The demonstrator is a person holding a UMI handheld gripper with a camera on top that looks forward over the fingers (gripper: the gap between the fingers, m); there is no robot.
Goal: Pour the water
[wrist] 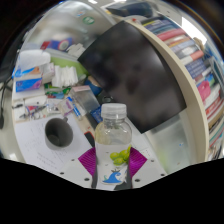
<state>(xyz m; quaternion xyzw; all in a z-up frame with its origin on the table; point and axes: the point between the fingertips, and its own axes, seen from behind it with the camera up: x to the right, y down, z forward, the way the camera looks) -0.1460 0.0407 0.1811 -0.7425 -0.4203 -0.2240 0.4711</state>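
Note:
A clear plastic water bottle (113, 135) with a white cap stands upright between my fingers. Its label shows green fruit and a blue drawing. My gripper (112, 160) is shut on the bottle's lower half, and the magenta pads (88, 158) press against it from both sides. A white cup (57, 133) with a dark inside stands on the table, ahead and to the left of the bottle. The bottle's base is hidden below the fingers.
The white table (35, 140) carries boxes, papers and small clutter (45, 85) beyond the cup. A large black panel (125, 65) rises behind the bottle. Shelves of books (195, 70) run along the right side.

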